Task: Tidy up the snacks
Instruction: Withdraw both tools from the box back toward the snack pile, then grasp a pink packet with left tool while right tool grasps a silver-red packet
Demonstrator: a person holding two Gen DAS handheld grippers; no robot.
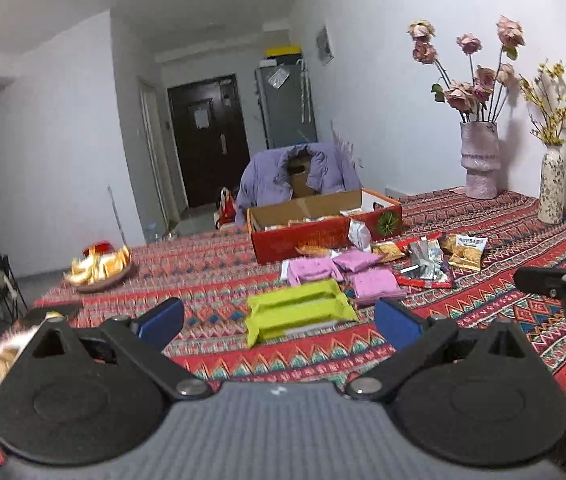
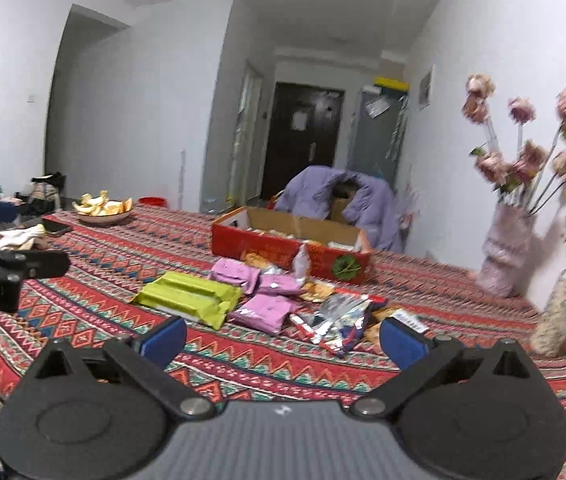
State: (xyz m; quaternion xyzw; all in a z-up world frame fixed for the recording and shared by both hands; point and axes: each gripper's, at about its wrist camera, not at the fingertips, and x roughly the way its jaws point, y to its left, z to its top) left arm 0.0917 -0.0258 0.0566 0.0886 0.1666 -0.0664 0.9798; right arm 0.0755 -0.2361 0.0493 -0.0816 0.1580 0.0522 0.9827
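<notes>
A red cardboard box [image 1: 315, 236] [image 2: 283, 248] stands open on the patterned tablecloth and holds some packets. In front of it lie loose snacks: a lime-green pack [image 1: 299, 314] [image 2: 191, 294], pink packets [image 1: 367, 284] [image 2: 263, 310], a silver-and-red bag [image 1: 427, 262] [image 2: 337, 318] and golden packets [image 1: 467, 252]. My left gripper [image 1: 279, 320] is open and empty, hovering just short of the green pack. My right gripper [image 2: 283, 338] is open and empty, near the pink packets and the silver bag. Each gripper shows at the edge of the other's view.
A plate of orange pieces [image 1: 99, 270] [image 2: 103, 208] sits at the table's left. Two vases with flowers [image 1: 479, 160] [image 2: 503, 252] stand by the right wall. A chair draped with a purple jacket [image 1: 295, 176] stands behind the box. A phone [image 2: 57, 226] and cloth lie far left.
</notes>
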